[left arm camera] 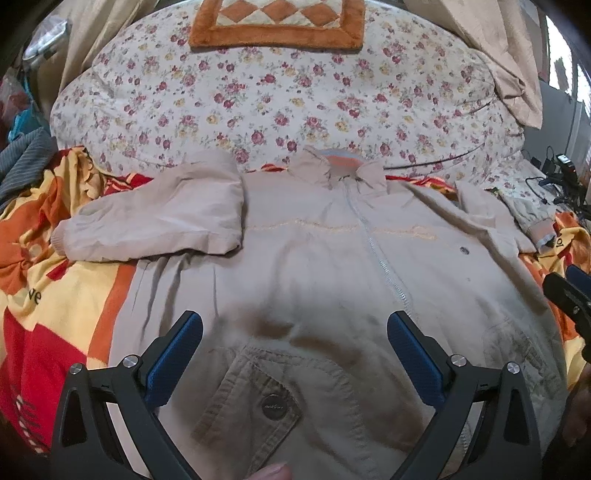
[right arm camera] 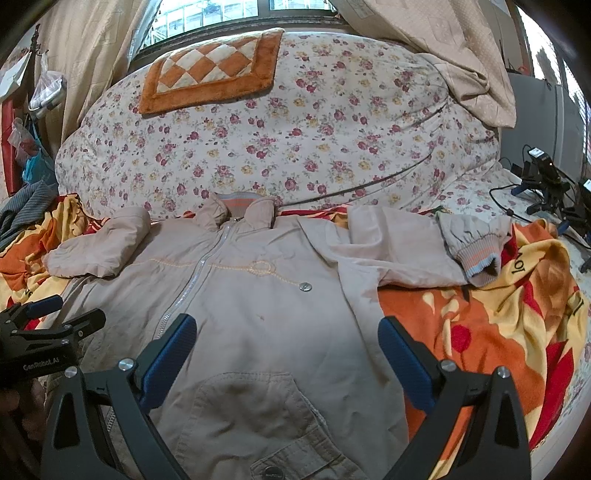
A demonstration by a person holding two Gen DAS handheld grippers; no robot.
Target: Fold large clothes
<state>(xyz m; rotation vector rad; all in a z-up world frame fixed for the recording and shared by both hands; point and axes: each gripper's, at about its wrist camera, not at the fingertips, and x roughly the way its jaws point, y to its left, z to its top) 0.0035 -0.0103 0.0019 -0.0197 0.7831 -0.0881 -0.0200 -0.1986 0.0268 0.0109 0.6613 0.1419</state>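
A beige zip jacket (left arm camera: 314, 258) lies front up on the bed, collar away from me; it also shows in the right wrist view (right arm camera: 266, 295). Its left sleeve (left arm camera: 155, 218) is bent across the shoulder. Its right sleeve (right arm camera: 406, 251) lies out to the right, with a ribbed cuff (right arm camera: 476, 258). My left gripper (left arm camera: 295, 328) is open and empty above the lower left pocket (left arm camera: 258, 398). My right gripper (right arm camera: 286, 328) is open and empty above the jacket's lower right side. The left gripper (right arm camera: 62, 310) also shows at the right wrist view's left edge.
The jacket rests on an orange, yellow and red blanket (right arm camera: 498, 332). A floral duvet (left arm camera: 288, 99) is heaped behind it, with an orange checkered mat (left arm camera: 277, 22) on top. Cables and black devices (right arm camera: 546, 181) lie at the far right. Grey striped cloth (left arm camera: 22, 162) lies at the left.
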